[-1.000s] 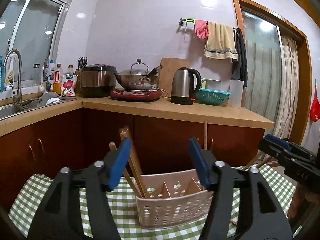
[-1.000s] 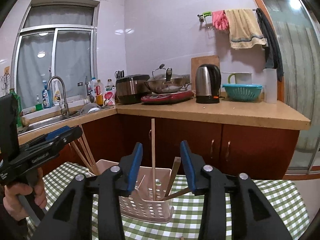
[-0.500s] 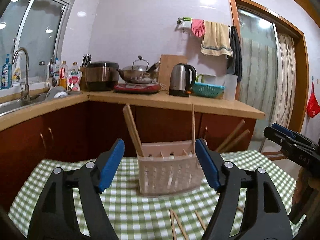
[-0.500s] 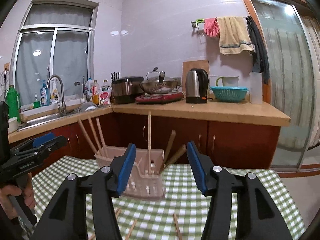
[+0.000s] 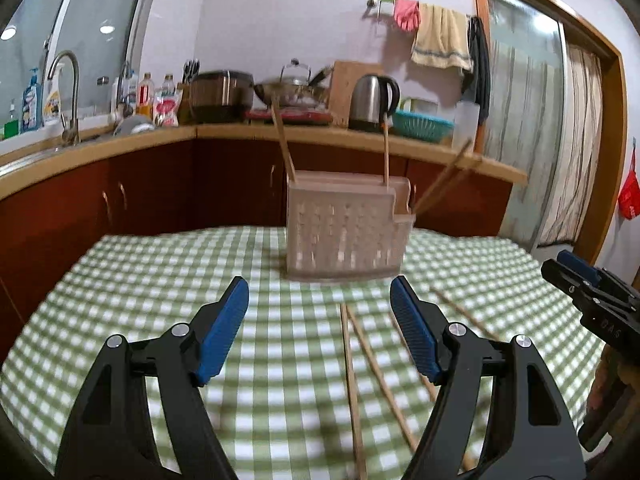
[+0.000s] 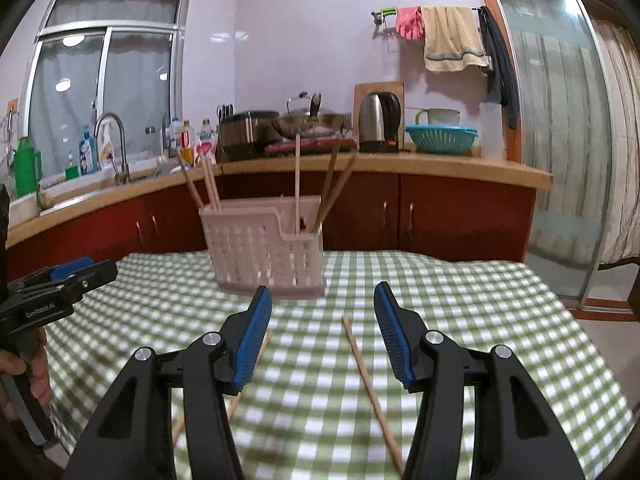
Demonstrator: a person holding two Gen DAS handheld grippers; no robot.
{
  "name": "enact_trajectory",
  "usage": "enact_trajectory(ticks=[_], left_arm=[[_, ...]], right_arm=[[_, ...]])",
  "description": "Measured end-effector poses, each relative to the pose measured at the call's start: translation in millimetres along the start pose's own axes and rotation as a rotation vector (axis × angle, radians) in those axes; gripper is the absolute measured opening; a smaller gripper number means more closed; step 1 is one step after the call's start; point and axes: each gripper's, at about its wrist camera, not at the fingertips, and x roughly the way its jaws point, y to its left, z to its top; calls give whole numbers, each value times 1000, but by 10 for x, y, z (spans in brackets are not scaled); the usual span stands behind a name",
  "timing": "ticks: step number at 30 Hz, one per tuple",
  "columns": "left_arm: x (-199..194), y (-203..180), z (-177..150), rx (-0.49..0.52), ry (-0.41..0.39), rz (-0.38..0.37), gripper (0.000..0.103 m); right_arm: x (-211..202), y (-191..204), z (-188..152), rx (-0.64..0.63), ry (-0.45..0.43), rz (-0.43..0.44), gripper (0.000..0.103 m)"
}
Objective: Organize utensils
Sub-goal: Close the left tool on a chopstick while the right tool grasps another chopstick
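Observation:
A pale plastic utensil basket (image 5: 344, 232) stands on the green checked tablecloth (image 5: 160, 280), holding several upright wooden chopsticks (image 5: 283, 142). It also shows in the right wrist view (image 6: 264, 252). Loose chopsticks (image 5: 352, 384) lie on the cloth in front of the basket; one chopstick (image 6: 370, 388) lies between the right fingers. My left gripper (image 5: 320, 328) is open and empty above the loose chopsticks. My right gripper (image 6: 322, 332) is open and empty; it also shows in the left wrist view (image 5: 588, 300).
Behind the table runs a wooden counter (image 6: 440, 164) with red-brown cabinets, a kettle (image 6: 378, 122), a wok, a rice cooker and a teal colander (image 6: 440, 138). A sink and tap (image 6: 114, 144) are at the left. A glass door (image 6: 560, 140) is at the right.
Both grippers have pulled back and tilted down from the basket, so the basket looks farther away and loose chopsticks on the cloth have come into view. Both stay open.

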Motion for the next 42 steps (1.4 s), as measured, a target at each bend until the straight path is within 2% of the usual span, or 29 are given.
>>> enact_trajectory(ticks=[8, 14, 20, 22, 26, 31, 37, 42], left_arm=[[-86, -42, -533, 0, 97, 0, 71], [-66, -119, -815, 9, 159, -7, 69], [23, -209, -976, 34, 218, -16, 52], [65, -209, -1015, 31, 241, -18, 42], [136, -196, -1084, 23, 282, -26, 31], [157, -176, -1124, 37, 275, -17, 9], [114, -82, -1125, 23, 278, -8, 6], [50, 46, -1121, 5, 281, 33, 6]], right_arm=[[-142, 30, -368, -3, 42, 5, 53], [-192, 71, -555, -2, 69, 22, 53], [-232, 122, -620, -10, 74, 33, 53], [-231, 130, -625, -11, 75, 35, 53], [-217, 138, -639, -7, 80, 42, 53], [-199, 181, -678, -11, 92, 52, 53], [-173, 280, -735, -16, 117, 88, 53], [-140, 448, -806, -34, 154, 140, 50]])
